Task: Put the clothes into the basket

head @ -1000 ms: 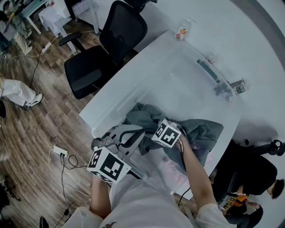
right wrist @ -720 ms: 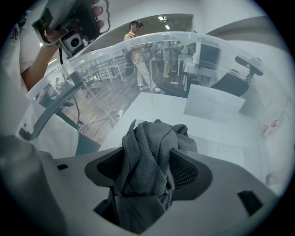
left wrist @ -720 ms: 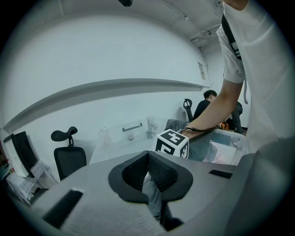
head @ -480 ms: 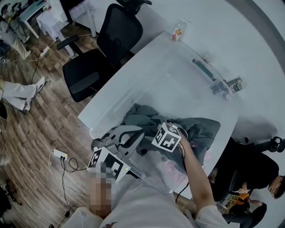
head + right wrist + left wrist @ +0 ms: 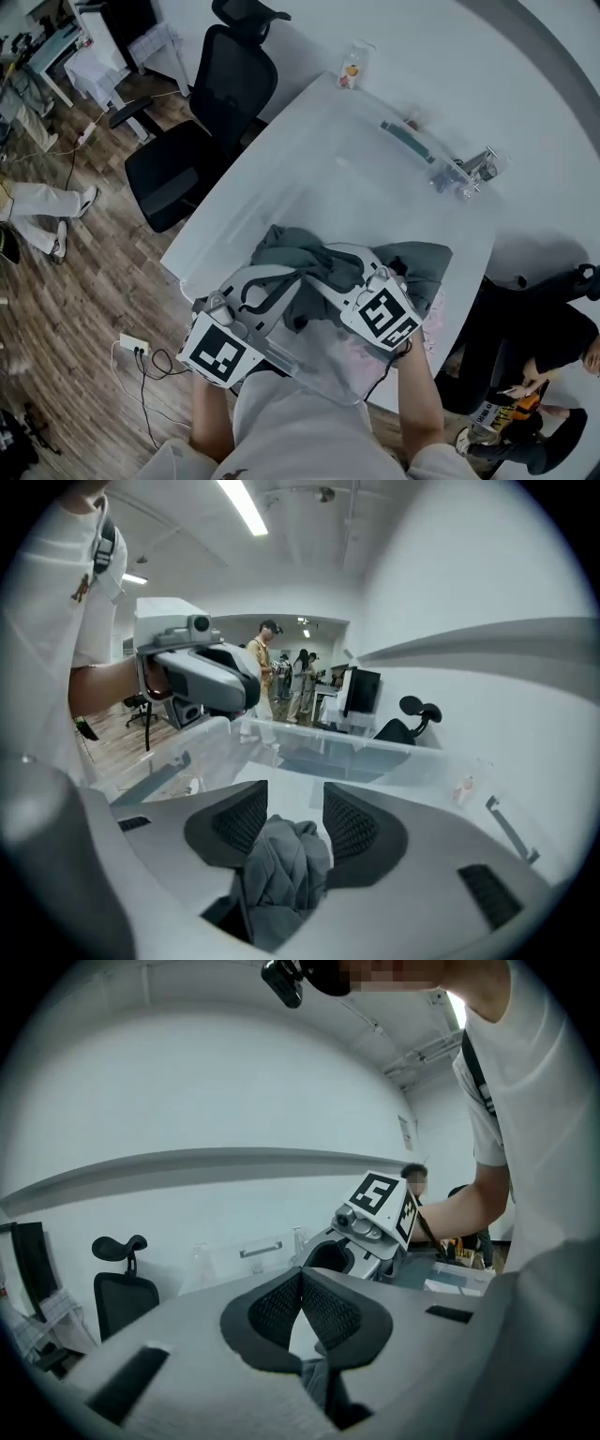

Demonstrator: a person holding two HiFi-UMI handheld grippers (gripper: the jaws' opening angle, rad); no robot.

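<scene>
The grey-green garment (image 5: 417,267) lies crumpled on the white table (image 5: 375,178), near the edge by the person. Its long axis runs from left to right in the head view. The cloth is dull, soft and much folded, and its middle is gathered into a ridge.

The left claw (image 5: 302,1283) has its pads together at the tips, and they pinch a thin dark strip of the garment. The right claw (image 5: 291,822) stands narrow and its jaws have just been closing; a thick wad of the cloth is held between the pads.

Only the head view shows the whole garment. Only the right gripper view shows the clear basket (image 5: 375,744) plainly, beyond the claw.
</scene>
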